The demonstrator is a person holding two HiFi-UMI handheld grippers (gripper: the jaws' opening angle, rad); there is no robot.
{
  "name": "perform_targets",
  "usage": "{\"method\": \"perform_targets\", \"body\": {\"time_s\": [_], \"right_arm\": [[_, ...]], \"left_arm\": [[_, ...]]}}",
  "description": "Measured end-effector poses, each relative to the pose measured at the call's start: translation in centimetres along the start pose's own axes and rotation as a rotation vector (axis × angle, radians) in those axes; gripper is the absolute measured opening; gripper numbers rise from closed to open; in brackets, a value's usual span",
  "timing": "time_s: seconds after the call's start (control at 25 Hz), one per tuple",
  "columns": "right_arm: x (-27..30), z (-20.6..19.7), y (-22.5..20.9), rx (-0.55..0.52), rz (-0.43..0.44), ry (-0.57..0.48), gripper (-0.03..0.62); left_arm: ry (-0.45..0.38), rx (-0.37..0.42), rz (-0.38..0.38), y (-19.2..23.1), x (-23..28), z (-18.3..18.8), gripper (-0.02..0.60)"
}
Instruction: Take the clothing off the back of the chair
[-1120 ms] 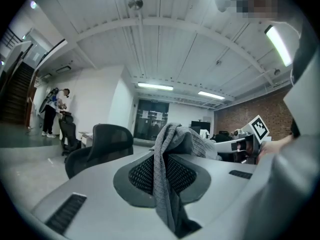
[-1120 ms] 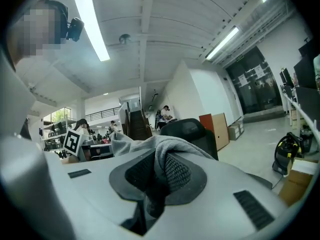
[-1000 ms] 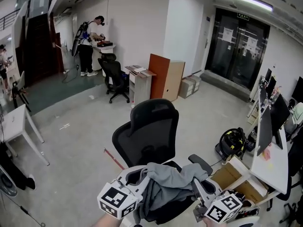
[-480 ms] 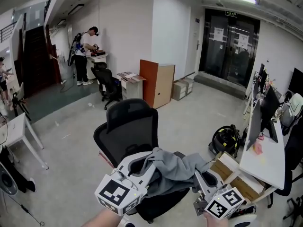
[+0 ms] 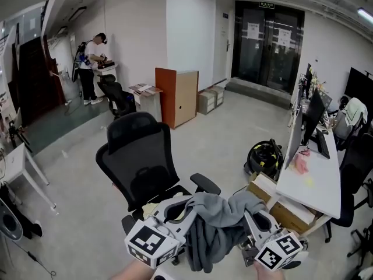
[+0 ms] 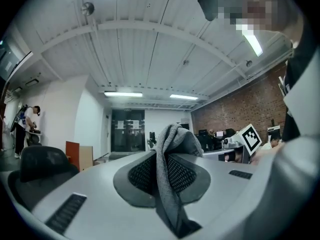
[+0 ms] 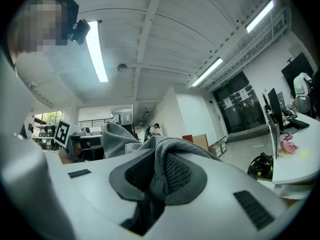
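Observation:
A grey garment (image 5: 218, 226) hangs bunched between my two grippers, low in the head view. My left gripper (image 5: 185, 206) is shut on its left end and my right gripper (image 5: 252, 217) is shut on its right end. The left gripper view shows a fold of the grey garment (image 6: 167, 169) pinched between the dark pads (image 6: 145, 174). In the right gripper view the garment (image 7: 150, 156) is clamped the same way. The black office chair (image 5: 140, 156) stands behind and to the left. Its backrest is bare, and the cloth hangs apart from it.
A white desk (image 5: 309, 179) with monitors runs along the right, with a cardboard box (image 5: 280, 212) and a black and yellow vacuum (image 5: 263, 158) beside it. A wooden cabinet (image 5: 176, 95) stands behind the chair. A person (image 5: 90, 69) stands far left, near a small white table (image 5: 14, 162).
Both grippers have carried the garment to the right, away from the chair. The chair now sits further left and back, and the cloth hangs beside the seat rather than over it.

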State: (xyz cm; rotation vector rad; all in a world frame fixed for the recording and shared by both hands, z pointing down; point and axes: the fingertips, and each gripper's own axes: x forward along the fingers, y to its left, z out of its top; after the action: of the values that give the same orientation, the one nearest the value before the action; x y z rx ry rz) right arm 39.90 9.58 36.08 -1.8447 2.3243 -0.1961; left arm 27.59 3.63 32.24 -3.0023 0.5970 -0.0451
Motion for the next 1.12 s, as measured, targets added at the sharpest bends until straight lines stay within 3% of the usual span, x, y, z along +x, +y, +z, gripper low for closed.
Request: {"method": "perform_targets", "body": {"time_s": [0.12, 0.32, 0.6, 0.88, 1.12], "right_arm": [[-1.4, -0.6, -0.4, 0.013, -0.020, 0.004, 0.051], [-0.7, -3.1, 1.0, 0.045, -0.004, 0.045, 0.051], [2.3, -3.6, 4.5, 0.043, 0.048, 0.044, 0.051], [4.5, -5.2, 8.6, 0.025, 0.126, 0.089, 0.051], [4.9, -4.9, 9.8, 0.007, 0.149, 0.086, 0.051]], "left_arm": [[0.046, 0.024, 0.007, -0.7, 0.2, -1.8, 0.041], [0.095, -0.056, 0.034, 0.2, -1.3, -5.0, 0.041], [0.184, -0.083, 0.172, 5.5, -6.6, -8.9, 0.041], [0.200, -0.133, 0.248, 8.3, -10.4, -10.8, 0.041], [0.197, -0.139, 0.255, 8.9, -11.5, -10.4, 0.041]]}}
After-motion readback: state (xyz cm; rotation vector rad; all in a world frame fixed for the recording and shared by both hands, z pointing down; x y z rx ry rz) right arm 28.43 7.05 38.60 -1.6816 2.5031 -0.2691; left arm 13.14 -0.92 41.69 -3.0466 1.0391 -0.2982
